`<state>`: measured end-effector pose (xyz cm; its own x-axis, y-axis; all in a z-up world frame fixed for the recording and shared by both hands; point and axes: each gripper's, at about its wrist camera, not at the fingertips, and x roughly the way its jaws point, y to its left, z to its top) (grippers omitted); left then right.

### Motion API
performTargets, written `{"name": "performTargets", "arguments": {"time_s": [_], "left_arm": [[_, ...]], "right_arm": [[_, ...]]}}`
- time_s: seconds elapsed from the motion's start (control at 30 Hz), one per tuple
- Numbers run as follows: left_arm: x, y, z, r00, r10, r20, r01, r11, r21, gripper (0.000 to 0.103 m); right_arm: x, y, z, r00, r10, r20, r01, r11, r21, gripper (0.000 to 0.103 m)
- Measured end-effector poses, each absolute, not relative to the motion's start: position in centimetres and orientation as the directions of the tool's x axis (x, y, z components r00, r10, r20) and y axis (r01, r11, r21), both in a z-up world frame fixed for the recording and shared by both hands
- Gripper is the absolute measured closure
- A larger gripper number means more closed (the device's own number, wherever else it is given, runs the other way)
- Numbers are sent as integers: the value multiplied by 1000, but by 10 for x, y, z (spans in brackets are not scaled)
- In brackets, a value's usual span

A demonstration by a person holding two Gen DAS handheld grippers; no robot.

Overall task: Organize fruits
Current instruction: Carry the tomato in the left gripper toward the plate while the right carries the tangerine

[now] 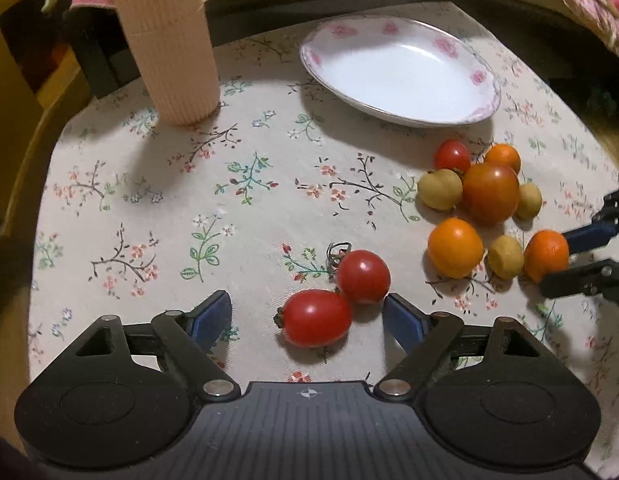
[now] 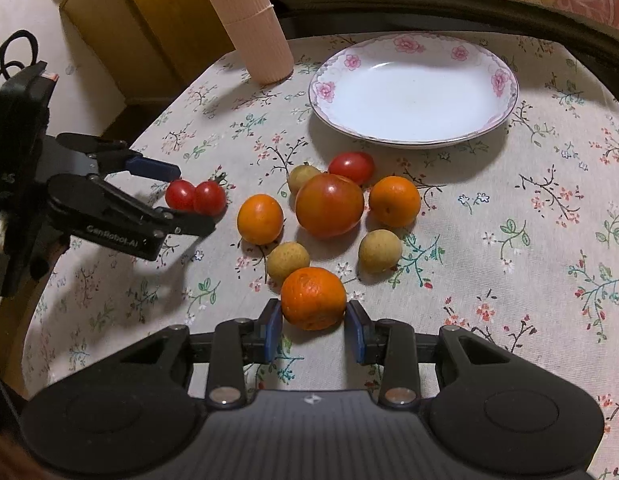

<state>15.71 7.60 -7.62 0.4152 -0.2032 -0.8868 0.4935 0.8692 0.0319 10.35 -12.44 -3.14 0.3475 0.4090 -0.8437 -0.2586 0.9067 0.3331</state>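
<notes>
Beside the plate [image 2: 413, 92], the right gripper [image 2: 314, 328] clamps an orange [image 2: 313, 298]; the left gripper [image 1: 307, 316], jaws apart, should centre one tomato [image 1: 316, 318] before closing.

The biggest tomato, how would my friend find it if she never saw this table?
Start at the flowered plate, then look at the fruit cluster just in front of it. The biggest tomato sits in the middle, ringed by small oranges and yellowish fruits. It is the largest piece, shiny reddish-orange.

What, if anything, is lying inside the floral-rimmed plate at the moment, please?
Nothing: the plate shows a bare white well in both views. All fruit sits on the tablecloth. Beneath the plate is hidden.
</notes>
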Motion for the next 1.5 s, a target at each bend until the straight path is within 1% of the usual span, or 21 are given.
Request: {"name": "performTargets", "arguments": {"time_s": [0.17, 0.27, 0.43, 0.47, 0.5, 0.53, 0.6, 0.8, 0.87, 1.0, 1.1, 1.2, 1.23, 1.4, 1.5], "left_arm": [[147, 65, -75, 428, -197, -882, 514, 856, 58, 19], [143, 57, -73, 419, -200, -886, 517, 855, 52, 30], [126, 49, -70, 437, -155, -886, 511, 854, 102, 36], [124, 48, -70, 436, -156, -886, 505, 857, 98, 40], [123, 48, -70, 431, -159, -888, 499, 862, 87, 46], [122, 47, -69, 423, -167, -891, 491, 868, 70, 48], [118, 43, -69, 421, -156, -893, 482, 873, 75, 50], [110, 38, -69, 451, -126, -884, 428, 899, 91, 50], [105, 34, -69, 474, -106, -874, 418, 901, 118, 50], [97, 21, -71, 524, -50, -851, 407, 892, 198, 44], [97, 23, -69, 500, -23, -866, 349, 920, 177, 43], [91, 19, -68, 507, 7, -862, 363, 905, 220, 44], [89, 19, -69, 516, 6, -856, 355, 909, 220, 44], [88, 30, -69, 521, -38, -852, 305, 941, 145, 42], [87, 27, -69, 529, -32, -848, 304, 940, 154, 44]], "right_arm": [[104, -125, -31, 342, 414, -844, -253, 905, 342, 68], [104, -125, -31, 341, 414, -844, -258, 904, 340, 68], [103, -127, -31, 338, 419, -843, -261, 902, 343, 68], [103, -127, -31, 337, 418, -843, -264, 902, 342, 68], [103, -126, -31, 337, 418, -844, -267, 902, 340, 68], [103, -126, -31, 335, 419, -844, -270, 901, 341, 68], [103, -126, -31, 328, 427, -843, -273, 897, 348, 68], [100, -124, -30, 323, 422, -847, -310, 893, 327, 68], [99, -122, -29, 323, 415, -851, -317, 894, 316, 68], [98, -119, -29, 325, 405, -854, -345, 892, 292, 68], [98, -120, -30, 326, 409, -852, -342, 891, 298, 68], [96, -120, -30, 341, 398, -852, -344, 896, 281, 67], [95, -121, -30, 344, 403, -848, -345, 894, 285, 67], [91, -122, -32, 364, 406, -838, -359, 891, 277, 67], [95, -119, -31, 357, 401, -844, -356, 893, 274, 65]]}}
